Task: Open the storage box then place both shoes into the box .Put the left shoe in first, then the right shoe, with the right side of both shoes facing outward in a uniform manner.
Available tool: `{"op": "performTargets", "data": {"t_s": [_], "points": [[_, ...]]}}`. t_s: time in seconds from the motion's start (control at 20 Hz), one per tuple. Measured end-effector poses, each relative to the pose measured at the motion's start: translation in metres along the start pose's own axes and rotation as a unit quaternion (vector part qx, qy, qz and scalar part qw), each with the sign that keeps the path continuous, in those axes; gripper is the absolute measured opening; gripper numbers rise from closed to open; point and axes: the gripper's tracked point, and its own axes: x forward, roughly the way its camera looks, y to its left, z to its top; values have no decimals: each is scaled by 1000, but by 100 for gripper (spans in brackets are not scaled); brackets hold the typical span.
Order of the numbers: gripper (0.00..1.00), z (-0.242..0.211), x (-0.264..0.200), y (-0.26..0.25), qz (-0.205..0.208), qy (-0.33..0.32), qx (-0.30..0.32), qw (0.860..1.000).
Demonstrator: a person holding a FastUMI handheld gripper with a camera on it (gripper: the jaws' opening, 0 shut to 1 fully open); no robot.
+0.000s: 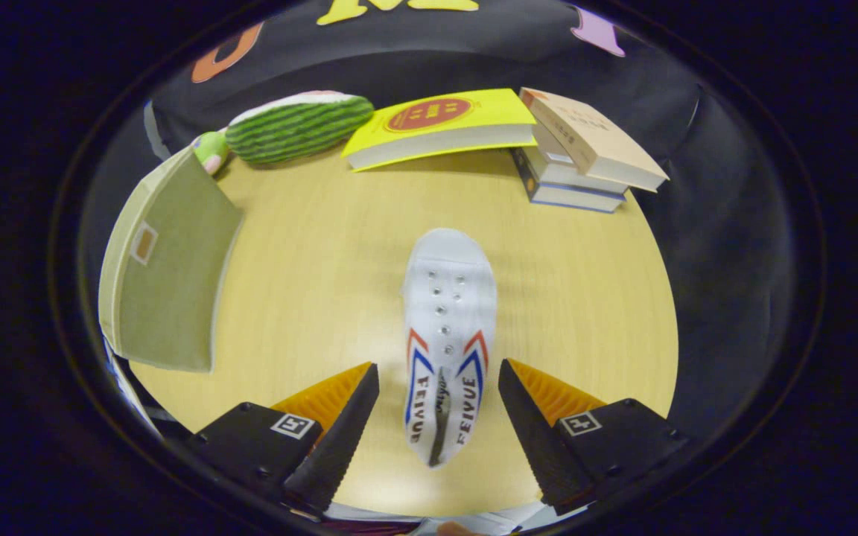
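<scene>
Pale wood-grain laminate forms the counter [310, 298] in the gripper view, where the claw [438, 376] hangs spread wide above it, its two fingers well apart and pressing on nothing. Between the fingers lies a white canvas shoe [447, 335], sole down, with red and blue chevron stripes on both flanks; its heel end sits between the fingertips and its rounded toe points away, beyond them. Neither finger touches the shoe, and a strip of bare counter shows on each side of it. Left of the shoe, well apart from it, stands the olive fabric storage box [164, 272], with a small tan patch on the face that shows; whether its lid is open cannot be told from this angle. At the far edge of the counter, beyond the shoe, lie a striped green watermelon-shaped plush [299, 126], a yellow book [440, 126] just beside it, and to the right a stack of books [582, 160], the topmost tan volume lying askew and overhanging those under it.
</scene>
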Motion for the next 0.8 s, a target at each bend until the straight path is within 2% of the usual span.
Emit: {"op": "performTargets", "data": {"t_s": [0.05, 0.2, 0.3, 0.4, 0.45, 0.55, 0.65, 0.8], "points": [[100, -4, 6, -12, -7, 11, 6, 1000], [100, -9, 12, -15, 22, 25, 41, 999], [100, -5, 4, -20, 27, 19, 39, 999], [100, -4, 1, -37, -1, 15, 26, 1000], [100, -12, 5, -36, 0, 33, 30, 999], [96, -25, 16, -19, 35, 59, 42, 997], [95, -33, 32, -17, 47, 79, 36, 995], [84, -38, 37, -6, 90, 104, 72, 988]]}}
